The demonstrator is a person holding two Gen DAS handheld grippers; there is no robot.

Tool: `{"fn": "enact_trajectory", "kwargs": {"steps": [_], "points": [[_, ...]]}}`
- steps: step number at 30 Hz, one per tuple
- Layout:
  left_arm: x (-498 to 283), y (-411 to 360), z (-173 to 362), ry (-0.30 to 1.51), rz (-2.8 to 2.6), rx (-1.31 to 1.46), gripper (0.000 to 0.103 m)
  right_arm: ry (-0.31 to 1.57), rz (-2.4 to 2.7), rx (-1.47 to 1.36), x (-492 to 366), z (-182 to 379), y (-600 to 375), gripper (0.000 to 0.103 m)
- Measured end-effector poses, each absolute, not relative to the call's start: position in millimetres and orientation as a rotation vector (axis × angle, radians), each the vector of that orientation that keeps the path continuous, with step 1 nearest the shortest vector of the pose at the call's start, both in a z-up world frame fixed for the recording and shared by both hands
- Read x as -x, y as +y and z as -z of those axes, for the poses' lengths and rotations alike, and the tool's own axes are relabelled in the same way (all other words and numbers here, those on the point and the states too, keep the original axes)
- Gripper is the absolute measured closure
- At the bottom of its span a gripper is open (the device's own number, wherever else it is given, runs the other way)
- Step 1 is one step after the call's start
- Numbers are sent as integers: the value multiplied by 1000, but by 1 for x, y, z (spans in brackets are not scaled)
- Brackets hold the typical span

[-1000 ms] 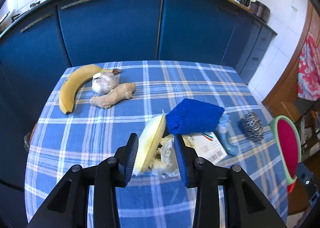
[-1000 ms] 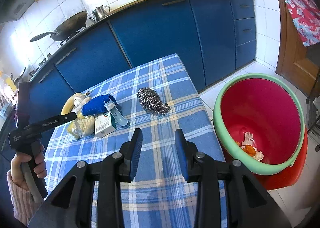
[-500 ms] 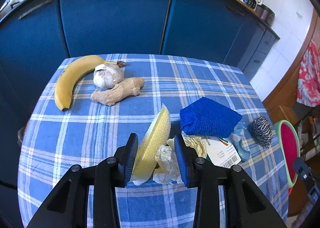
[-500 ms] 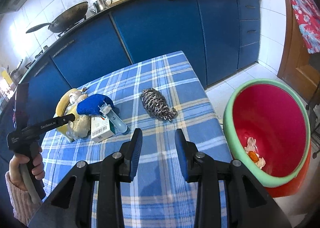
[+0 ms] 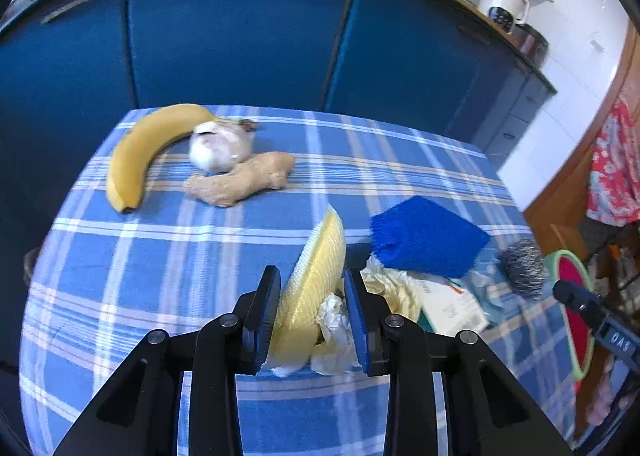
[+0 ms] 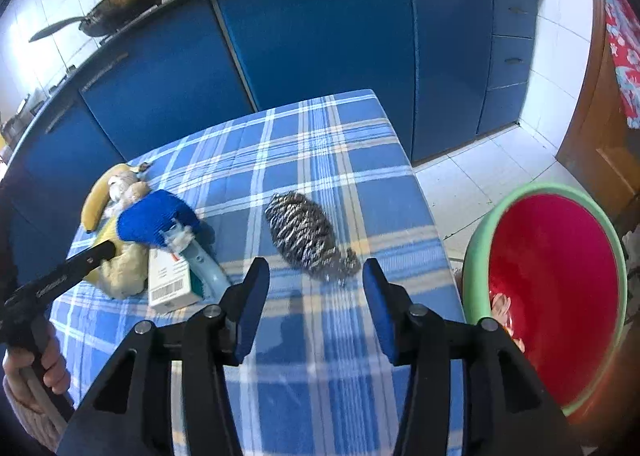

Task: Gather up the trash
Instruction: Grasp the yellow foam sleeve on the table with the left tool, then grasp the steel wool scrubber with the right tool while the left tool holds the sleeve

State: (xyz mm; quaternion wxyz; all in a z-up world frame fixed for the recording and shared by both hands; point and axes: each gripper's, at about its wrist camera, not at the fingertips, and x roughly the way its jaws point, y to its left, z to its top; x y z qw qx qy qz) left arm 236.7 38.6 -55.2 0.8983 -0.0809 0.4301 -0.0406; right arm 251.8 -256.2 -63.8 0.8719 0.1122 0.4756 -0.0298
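My left gripper (image 5: 312, 316) has its jaws around a yellow mesh sponge piece (image 5: 316, 280) and crumpled white paper (image 5: 334, 330) on the checked table; the pads look close on them. A crumpled yellowish wrapper (image 5: 394, 288) lies just right of it. My right gripper (image 6: 314, 304) is open and empty, just in front of a steel wool scourer (image 6: 306, 234). A red bin with a green rim (image 6: 552, 296) stands on the floor to the right, with scraps inside.
A blue cloth (image 5: 426, 236), a small white box (image 6: 170, 286) and a light blue handled tool (image 6: 204, 264) lie mid-table. A banana (image 5: 148, 150), garlic (image 5: 218, 146) and ginger (image 5: 240, 182) lie far left. Blue cabinets (image 5: 240, 36) stand behind.
My left gripper has moved forward around the yellow sponge piece and paper and its jaws have narrowed. My right gripper has opened wider and neared the steel wool.
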Motion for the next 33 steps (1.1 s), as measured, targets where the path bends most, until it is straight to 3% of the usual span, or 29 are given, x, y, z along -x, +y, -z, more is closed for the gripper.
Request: {"fn": "enact_trajectory", "kwargs": {"steps": [17, 23, 24, 28, 33], "points": [[-244, 68, 70, 925, 65, 324, 69, 1075, 53, -214, -283, 100, -251, 51], [-239, 72, 68, 906, 69, 364, 76, 1062, 47, -212, -280, 99, -250, 68], [-237, 74, 67, 897, 69, 374, 77, 1060, 48, -208, -280, 99, -250, 77], [-228, 82, 55, 845, 46, 388, 78, 1050, 39, -211, -276, 97, -247, 90], [-217, 85, 40, 794, 46, 401, 78, 1024, 24, -214, -269, 91, -245, 93]]}}
